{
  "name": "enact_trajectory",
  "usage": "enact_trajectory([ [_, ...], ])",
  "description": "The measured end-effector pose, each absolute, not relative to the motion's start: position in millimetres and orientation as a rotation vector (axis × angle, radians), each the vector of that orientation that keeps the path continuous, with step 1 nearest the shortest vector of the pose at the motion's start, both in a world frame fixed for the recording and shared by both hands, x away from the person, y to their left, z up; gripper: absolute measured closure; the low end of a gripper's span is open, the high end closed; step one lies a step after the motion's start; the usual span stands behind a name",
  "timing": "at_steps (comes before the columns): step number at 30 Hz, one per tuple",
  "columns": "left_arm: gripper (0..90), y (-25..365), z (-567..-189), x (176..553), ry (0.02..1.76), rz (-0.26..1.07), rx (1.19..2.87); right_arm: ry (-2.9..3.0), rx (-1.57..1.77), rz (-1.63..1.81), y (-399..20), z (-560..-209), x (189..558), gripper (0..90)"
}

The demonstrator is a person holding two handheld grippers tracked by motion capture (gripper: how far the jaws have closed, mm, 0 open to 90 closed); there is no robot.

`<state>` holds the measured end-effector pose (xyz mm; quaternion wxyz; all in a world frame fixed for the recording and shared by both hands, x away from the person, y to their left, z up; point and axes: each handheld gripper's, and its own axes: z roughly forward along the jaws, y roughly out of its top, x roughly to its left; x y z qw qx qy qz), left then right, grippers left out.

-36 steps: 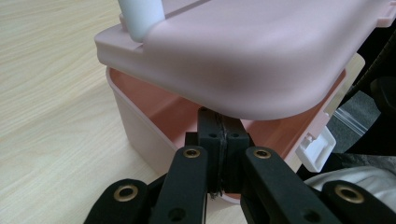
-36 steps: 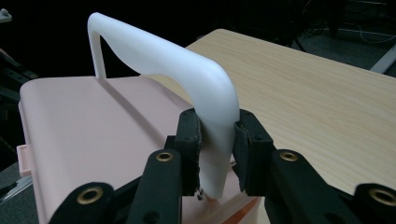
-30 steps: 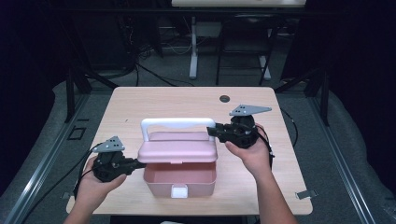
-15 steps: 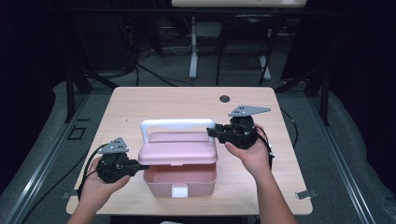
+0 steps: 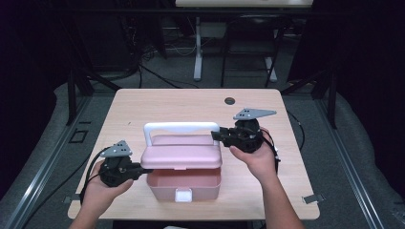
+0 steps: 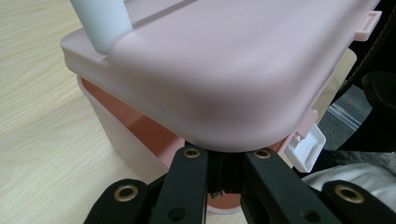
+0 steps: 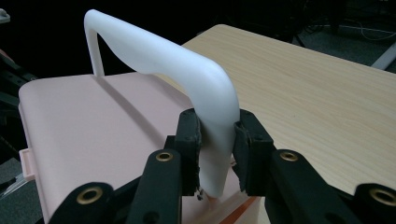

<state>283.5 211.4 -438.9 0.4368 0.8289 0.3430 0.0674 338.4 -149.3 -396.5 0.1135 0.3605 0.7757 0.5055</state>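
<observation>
A pink box stands near the table's front edge, its base (image 5: 184, 183) open under a raised lid (image 5: 181, 150) that carries a white handle (image 5: 181, 126). My right gripper (image 5: 216, 136) is shut on the handle's right end; up close the handle (image 7: 187, 70) is pinched between the pads of that gripper (image 7: 217, 126) above the lid (image 7: 93, 130). My left gripper (image 5: 143, 170) meets the base's left rim under the lid. Its jaws (image 6: 225, 156) stand nearly together at the base (image 6: 121, 135), with their tips hidden beneath the lid (image 6: 224, 70).
A white latch (image 5: 184, 194) hangs on the base's front wall. The wooden table (image 5: 191, 102) has a round cable hole (image 5: 229, 100) at the back right. Dark floor, cables and stands surround the table.
</observation>
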Motion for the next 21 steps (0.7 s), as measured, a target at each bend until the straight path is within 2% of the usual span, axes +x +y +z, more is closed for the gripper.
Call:
enact_trajectory([
  [8, 89.8, 212.8, -437.8, 284.8, 0.852, 0.168, 2.054, 2.274, 1.062, 1.482, -149.3, -396.9, 337.5, 72.5],
  [21, 89.8, 213.4, -428.8, 289.8, 0.835, 0.189, 2.044, 2.204, 1.07, 1.509, -158.0, -395.8, 328.3, 65.1],
])
